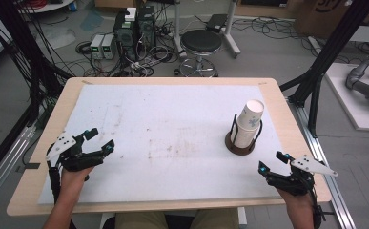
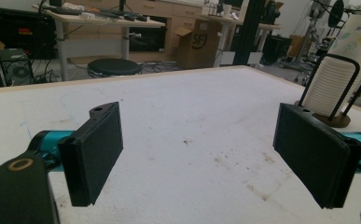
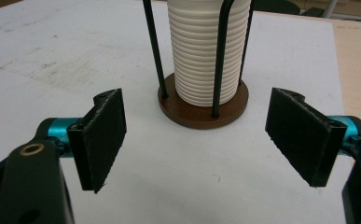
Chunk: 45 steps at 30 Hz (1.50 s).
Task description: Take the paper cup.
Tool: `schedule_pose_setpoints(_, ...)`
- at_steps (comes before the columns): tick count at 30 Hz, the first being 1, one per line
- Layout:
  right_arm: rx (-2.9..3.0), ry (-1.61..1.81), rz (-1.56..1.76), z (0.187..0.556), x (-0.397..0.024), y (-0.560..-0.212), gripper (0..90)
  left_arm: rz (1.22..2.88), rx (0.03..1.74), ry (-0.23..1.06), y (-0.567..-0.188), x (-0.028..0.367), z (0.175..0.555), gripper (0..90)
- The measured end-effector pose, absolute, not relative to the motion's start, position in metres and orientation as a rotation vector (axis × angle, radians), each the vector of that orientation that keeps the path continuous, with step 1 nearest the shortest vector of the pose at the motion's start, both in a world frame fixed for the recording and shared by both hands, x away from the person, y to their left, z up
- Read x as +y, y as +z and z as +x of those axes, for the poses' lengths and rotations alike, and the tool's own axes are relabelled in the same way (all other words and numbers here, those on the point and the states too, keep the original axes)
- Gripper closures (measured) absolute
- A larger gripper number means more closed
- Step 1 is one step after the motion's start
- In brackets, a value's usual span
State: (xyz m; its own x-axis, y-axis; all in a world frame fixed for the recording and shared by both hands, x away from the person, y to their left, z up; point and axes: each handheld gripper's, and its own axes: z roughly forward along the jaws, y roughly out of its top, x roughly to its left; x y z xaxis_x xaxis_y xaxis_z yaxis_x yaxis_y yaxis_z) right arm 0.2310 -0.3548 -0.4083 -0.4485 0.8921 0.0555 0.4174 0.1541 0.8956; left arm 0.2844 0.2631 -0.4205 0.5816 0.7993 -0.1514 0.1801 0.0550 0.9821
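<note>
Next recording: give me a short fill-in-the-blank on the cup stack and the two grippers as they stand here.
1. The stack of paper cups stands in a wire holder on a round ____ base.
2. The jaws of the right gripper are ____, with nothing between them.
3. In the high view, the gripper nearer the cup stack is the ____ one.
4. The left gripper hovers over the ____ mat that covers the table.

Missing words: brown; open; right; white

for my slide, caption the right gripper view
Open right gripper faces a stack of paper cups in a wire holder on the white table.
</note>
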Motion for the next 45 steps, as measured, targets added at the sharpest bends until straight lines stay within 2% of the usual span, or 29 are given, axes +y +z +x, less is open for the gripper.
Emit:
schedule_pose_setpoints(13, 1.935, 1.273, 1.256, 0.233, -0.359, -0.41, 20.7, 1.479, 0.875, 0.576, -0.421, 0.264, 0.285, 15.8)
schedule_pose_setpoints(22, 1.93, 1.319, 1.25, 0.228, -0.352, -0.401, 20.7, 1.499, 0.868, 0.576, -0.421, 0.268, 0.273, 15.8)
schedule_pose_setpoints(34, 1.922, 1.398, 1.142, 0.24, -0.337, -0.354, 20.6, 1.509, 0.86, 0.581, -0.42, 0.266, 0.27, 15.8)
schedule_pose_setpoints(45, 1.934, 1.357, 1.11, 0.267, -0.339, -0.319, 20.6, 1.521, 0.848, 0.564, -0.421, 0.261, 0.271, 15.8)
